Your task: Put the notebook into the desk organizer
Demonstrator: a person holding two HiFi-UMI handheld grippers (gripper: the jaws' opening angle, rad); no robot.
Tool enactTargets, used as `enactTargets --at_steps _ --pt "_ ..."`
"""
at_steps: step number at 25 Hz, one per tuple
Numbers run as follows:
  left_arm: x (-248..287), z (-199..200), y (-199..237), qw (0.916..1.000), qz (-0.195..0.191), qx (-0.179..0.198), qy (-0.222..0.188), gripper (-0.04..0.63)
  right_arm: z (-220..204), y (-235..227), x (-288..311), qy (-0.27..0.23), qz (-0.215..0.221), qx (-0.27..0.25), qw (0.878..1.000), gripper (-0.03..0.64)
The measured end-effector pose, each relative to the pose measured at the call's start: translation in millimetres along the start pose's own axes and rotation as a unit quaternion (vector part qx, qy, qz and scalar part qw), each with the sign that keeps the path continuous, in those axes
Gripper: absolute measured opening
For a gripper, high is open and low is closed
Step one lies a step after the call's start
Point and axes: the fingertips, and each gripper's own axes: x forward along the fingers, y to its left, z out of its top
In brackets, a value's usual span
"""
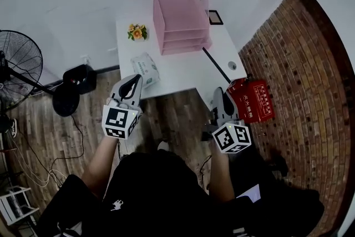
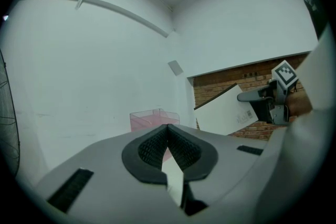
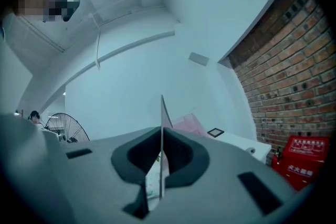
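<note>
White desk (image 1: 183,70), far ahead, bears the pink desk organizer (image 1: 182,19); right gripper (image 3: 161,131) clamps the notebook (image 2: 226,113) outside it; left gripper (image 2: 168,128) has its jaws touching.

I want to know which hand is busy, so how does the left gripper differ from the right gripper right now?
The right gripper is shut on the notebook, clamped between its pads; the left gripper is shut on nothing. The left gripper shows over the table edge beside the tissue pack; the right gripper hangs off the table's corner near the red box. Both point toward the pink organizer.
</note>
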Motion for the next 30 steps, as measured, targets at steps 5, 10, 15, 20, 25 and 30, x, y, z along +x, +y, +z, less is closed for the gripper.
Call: enactTargets --at_steps 5,10,15,20,25,30 --pt "24.5 3.1 -9.3 0.9998 0.016 0.006 0.003 0.003 7.0 -23.9 22.6 0.0 0.02 0.007 1.0 0.011" --pt "37.9 -1.1 -13.0 0.9994 0.032 0.007 0.009 0.003 4.9 -40.4 36.0 0.005 0.034 0.011 0.999 0.011" --pt "48.4 -6.6 -12.1 0.9991 0.038 0.004 0.02 0.003 5.4 -48.0 42.2 0.006 0.04 0.016 0.999 0.011" --pt "65.0 -4.5 -10.9 0.9993 0.03 0.008 0.023 0.003 4.4 -54.8 50.7 0.009 0.038 0.02 0.999 0.011" --pt "91.0 -12.3 -2.0 0.9996 0.01 -0.008 0.026 0.003 1.8 -55.3 66.4 0.009 0.03 0.008 0.999 0.011" --pt "136.4 -10.1 8.7 0.9995 -0.012 -0.016 0.026 0.003 11.2 -60.1 94.0 0.007 0.026 -0.007 1.0 0.011"
